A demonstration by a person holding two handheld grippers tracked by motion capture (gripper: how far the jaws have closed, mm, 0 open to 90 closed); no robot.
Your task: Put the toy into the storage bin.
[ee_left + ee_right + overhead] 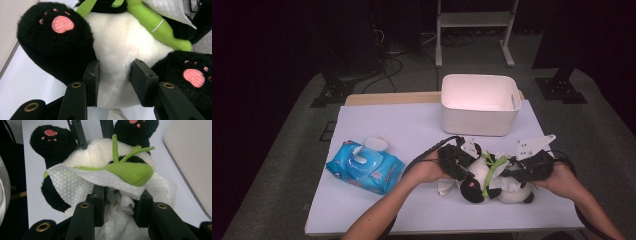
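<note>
**Plush panda wiped down between two grippers**

High view: a plush panda (pixel 492 180) is seen lying on its side on the white table (pixel 412 130), near the front edge and well short of the white bin (pixel 479 105). Its long axis runs roughly left to right, with the feet toward the left gripper (pixel 458 162) and the head end toward the right gripper (pixel 519 172). A blue pack of wet wipes (pixel 364 166) lies apart at the left, its flap open.

Left gripper view: the white belly of the panda (pixel 117 50) is pinched between the pads, which are sunk into the fur at a middling width. The two black feet, pink soles facing the camera, stand at either side of the jaws. A green plush bamboo stalk (pixel 155 25) crosses the body above.

Right gripper view: a white wipe (pixel 75 182) is draped over the panda (pixel 100 152), and its bunched tail is gripped between narrowly set jaws, the pads pressing on the crumpled sheet. The bamboo stalk (pixel 130 171) lies across the wipe.

The toy is judged light, soft and yielding, not fragile; its fur gives under pressure, so a hold is best taken on the thick torso rather than on the limp limbs. The thin wipe is likely to slip or tear if pulled hard.
</note>
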